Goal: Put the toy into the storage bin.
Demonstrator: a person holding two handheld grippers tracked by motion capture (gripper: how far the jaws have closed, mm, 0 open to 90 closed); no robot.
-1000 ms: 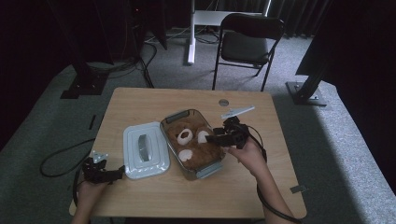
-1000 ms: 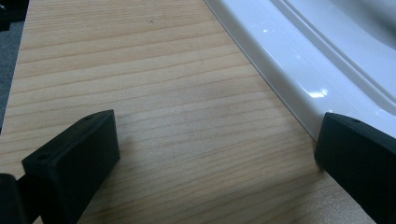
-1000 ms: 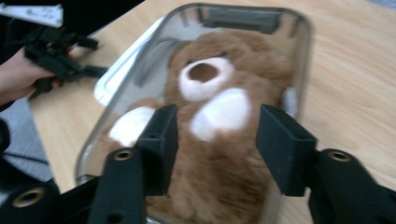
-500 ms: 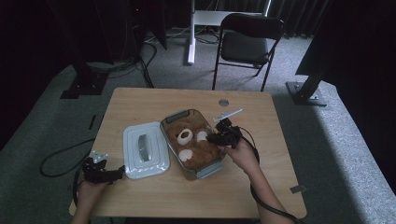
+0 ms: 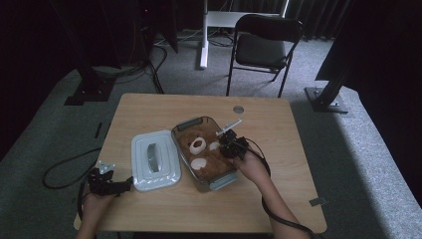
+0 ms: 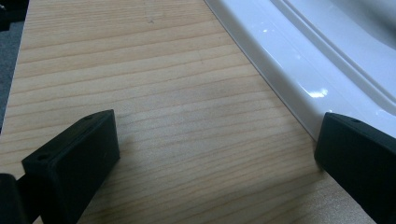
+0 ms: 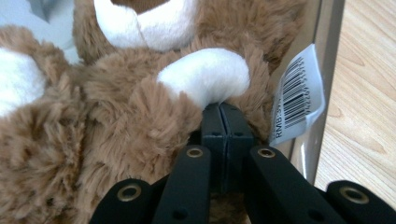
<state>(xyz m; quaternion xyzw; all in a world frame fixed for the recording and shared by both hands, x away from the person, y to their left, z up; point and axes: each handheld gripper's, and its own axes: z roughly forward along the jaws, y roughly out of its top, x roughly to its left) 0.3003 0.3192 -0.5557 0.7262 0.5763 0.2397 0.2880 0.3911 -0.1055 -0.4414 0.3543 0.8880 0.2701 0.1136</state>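
High view, left to right: left gripper (image 5: 112, 185) sits at the lower left, jaws spread wide over bare wood, right by the glossy white plastic lid (image 5: 155, 159) with its rounded corners. Mid-frame there's a clear rectangular bin (image 5: 182, 124) on the wooden table (image 5: 149, 107), with a fluffy brown teddy bear (image 5: 201, 152) with white patches lying inside. Right gripper (image 5: 230, 147) just finished closing, jaws pinched tight on the bear's fur beside a white paw (image 7: 205, 77). A barcode tag (image 7: 299, 95) sits by the bin wall.
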